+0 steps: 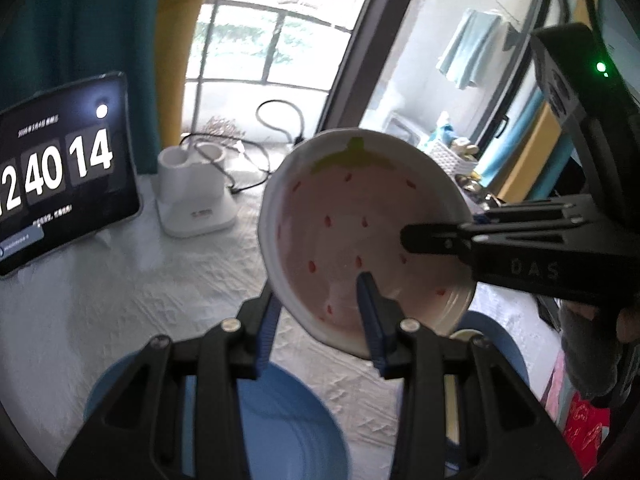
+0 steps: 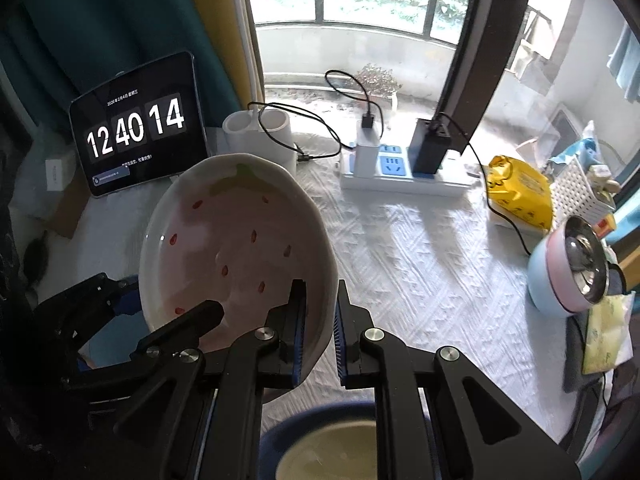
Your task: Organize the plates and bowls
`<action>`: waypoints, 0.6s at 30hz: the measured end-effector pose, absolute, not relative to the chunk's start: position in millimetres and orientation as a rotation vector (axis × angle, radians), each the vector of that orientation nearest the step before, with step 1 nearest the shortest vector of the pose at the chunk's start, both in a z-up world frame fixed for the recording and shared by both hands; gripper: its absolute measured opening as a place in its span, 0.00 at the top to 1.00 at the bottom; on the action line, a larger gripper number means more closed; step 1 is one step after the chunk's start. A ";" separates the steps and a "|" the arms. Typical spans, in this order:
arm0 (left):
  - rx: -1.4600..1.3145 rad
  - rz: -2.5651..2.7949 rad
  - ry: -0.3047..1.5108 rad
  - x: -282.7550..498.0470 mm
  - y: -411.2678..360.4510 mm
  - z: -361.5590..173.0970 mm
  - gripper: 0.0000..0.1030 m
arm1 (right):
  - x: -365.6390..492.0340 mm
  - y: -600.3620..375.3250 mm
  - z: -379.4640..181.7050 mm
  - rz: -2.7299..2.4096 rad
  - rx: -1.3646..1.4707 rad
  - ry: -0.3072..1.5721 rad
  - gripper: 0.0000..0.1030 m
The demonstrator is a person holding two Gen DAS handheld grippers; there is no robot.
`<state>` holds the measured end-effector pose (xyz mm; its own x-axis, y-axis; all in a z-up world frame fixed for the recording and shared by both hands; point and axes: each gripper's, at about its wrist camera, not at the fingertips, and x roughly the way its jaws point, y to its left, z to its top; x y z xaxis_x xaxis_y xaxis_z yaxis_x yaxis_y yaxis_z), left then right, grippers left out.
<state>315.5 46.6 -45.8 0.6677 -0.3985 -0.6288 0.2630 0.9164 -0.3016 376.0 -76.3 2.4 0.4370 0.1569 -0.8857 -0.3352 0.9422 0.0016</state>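
Observation:
A white plate painted as a pink strawberry [image 1: 360,232] is held tilted in the air above the table. It also shows in the right wrist view [image 2: 236,248]. My left gripper [image 1: 320,320] straddles its lower left rim, jaws fairly wide. My right gripper [image 2: 320,332] is shut on the plate's right rim and enters the left wrist view from the right [image 1: 432,240]. A blue plate [image 1: 288,424] lies on the table below my left gripper. A blue bowl with a cream inside [image 2: 328,452] sits under my right gripper.
A tablet clock [image 2: 136,124] and a white holder [image 2: 260,132] stand at the back on the white tablecloth [image 2: 420,264]. A power strip with chargers [image 2: 400,172], a yellow bag [image 2: 520,192] and a pink-blue steel bowl [image 2: 572,272] are to the right.

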 end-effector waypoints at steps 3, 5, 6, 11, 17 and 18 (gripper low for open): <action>-0.174 -0.397 0.737 310.4 40.8 -41.4 0.62 | 366.9 -86.7 7.1 0.302 -0.173 1.074 0.86; -0.165 -0.411 0.734 306.2 36.1 -39.5 0.62 | 362.2 -92.1 8.0 0.297 -0.166 1.074 0.86; -0.158 -0.415 0.732 304.4 33.7 -38.7 0.62 | 360.0 -94.7 7.8 0.293 -0.160 1.075 0.86; -0.130 -0.444 0.725 297.8 22.4 -37.6 0.62 | 349.7 -108.6 3.1 0.286 -0.115 1.097 0.86; -0.086 -0.487 0.735 289.8 3.1 -40.4 0.62 | 335.0 -127.3 -1.3 0.265 -0.079 1.111 0.86; -0.078 -0.495 0.737 287.3 -0.6 -40.3 0.62 | 332.5 -130.7 -1.4 0.261 -0.074 1.112 0.86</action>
